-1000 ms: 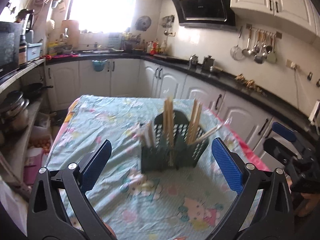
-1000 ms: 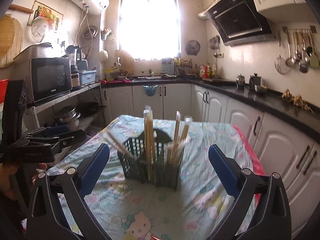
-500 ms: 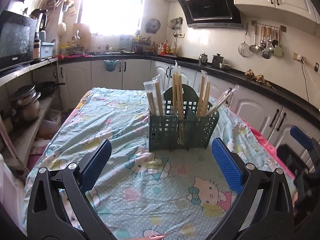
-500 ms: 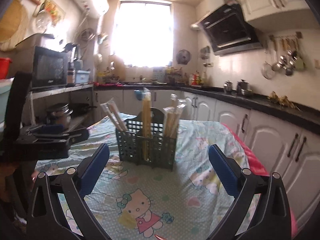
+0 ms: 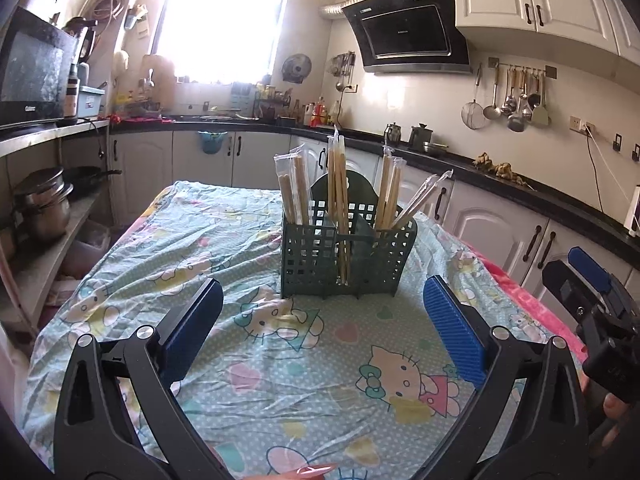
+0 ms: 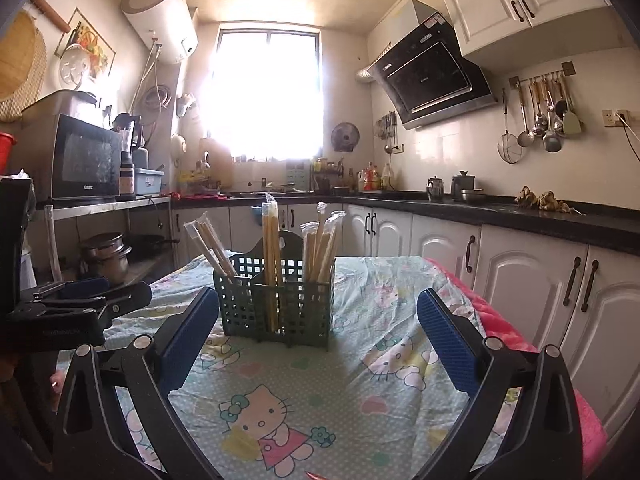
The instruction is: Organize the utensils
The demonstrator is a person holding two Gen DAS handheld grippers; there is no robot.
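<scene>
Left wrist: left gripper (image 5: 322, 328) spread wide, empty. Right gripper (image 6: 318, 336) likewise agape, facing green caddy (image 6: 276, 306) of wrapped chopsticks (image 6: 271, 236).

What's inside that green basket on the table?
The basket holds wrapped chopsticks standing in several bundles, some upright, some leaning outward. Their lower ends show only partly through the grid walls. Whether anything else lies at the bottom cannot be seen.
</scene>
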